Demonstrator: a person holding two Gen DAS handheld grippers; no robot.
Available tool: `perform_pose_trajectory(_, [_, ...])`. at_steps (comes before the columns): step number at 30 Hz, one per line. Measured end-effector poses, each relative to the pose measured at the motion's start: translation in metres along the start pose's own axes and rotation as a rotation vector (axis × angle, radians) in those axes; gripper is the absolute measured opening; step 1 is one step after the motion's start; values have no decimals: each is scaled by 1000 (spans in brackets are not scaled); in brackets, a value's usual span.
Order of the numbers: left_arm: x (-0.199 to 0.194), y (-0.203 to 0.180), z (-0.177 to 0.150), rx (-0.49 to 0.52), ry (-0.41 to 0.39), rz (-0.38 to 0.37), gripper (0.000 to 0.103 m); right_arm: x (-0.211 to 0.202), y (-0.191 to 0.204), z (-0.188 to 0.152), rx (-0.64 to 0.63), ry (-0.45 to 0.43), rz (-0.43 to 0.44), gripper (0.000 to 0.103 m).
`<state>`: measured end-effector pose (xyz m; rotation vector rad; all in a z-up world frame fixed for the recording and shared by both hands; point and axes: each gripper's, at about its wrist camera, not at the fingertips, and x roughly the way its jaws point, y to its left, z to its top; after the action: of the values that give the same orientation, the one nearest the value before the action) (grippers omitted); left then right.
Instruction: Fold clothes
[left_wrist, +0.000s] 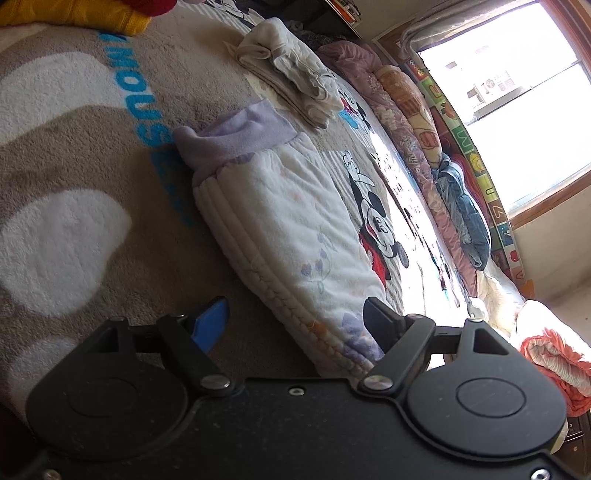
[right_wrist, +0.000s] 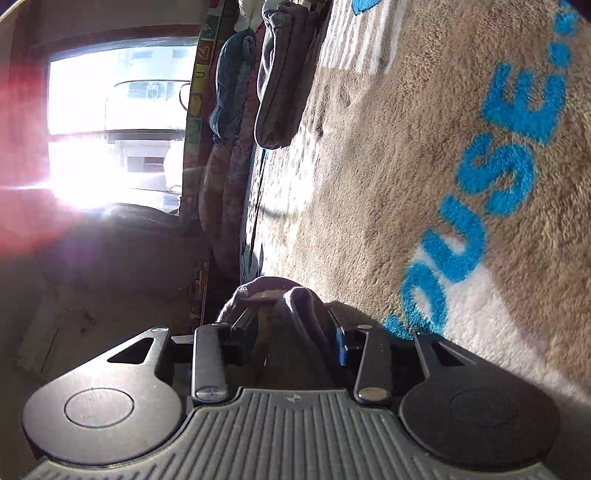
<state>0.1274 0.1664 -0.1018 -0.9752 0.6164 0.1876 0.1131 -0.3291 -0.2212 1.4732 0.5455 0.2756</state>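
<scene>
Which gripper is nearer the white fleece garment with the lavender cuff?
Left. The left gripper is open right at the near end of the white fleece garment. The right gripper is shut on a dark cloth; the garment is absent from its view.

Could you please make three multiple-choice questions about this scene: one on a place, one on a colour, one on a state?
1. Where does the white fleece garment lie?
A. On the brown blanket
B. On the window sill
C. On the floor

2. What colour is the garment's cuff?
A. Green
B. Lilac
C. Black

3. What state is the left gripper in?
A. Shut on a yellow sweater
B. Open, holding nothing
C. Out of view

Answers: 1 A, the garment rests on the brown blanket with blue lettering. 2 B, the band at its far end is pale purple. 3 B, its fingers stand apart with the garment's near end between them, not pinched.
</scene>
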Motion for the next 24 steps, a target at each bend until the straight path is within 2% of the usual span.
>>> perform_pose_trajectory(2, [1, 4, 1, -17, -4, 4, 80, 2, 2, 3, 16, -5, 11, 57])
perform_pose_trajectory(4, [1, 8, 1, -33, -8, 8, 80, 8, 12, 6, -31, -11, -11, 65])
perform_pose_trajectory(9, [4, 5, -2, -15, -23, 23, 80, 33, 27, 19, -53, 52, -107, 66])
perform_pose_trajectory(14, [8, -2, -3, 42, -22, 42, 80, 64, 47, 19, -179, 208, -209, 64])
perform_pose_trajectory(17, [12, -5, -3, 84, -12, 56, 80, 78, 66, 17, -342, 280, -232, 48])
perform_pose_trajectory(18, [13, -6, -3, 96, -8, 59, 81, 81, 73, 15, -402, 300, -243, 33])
perform_pose_trajectory(21, [17, -9, -3, 130, 4, 67, 83, 79, 99, 7, -550, 300, -258, 28])
perform_pose_trajectory(24, [20, -11, -2, 151, 14, 72, 85, 85, 127, 23, -643, 257, -205, 24])
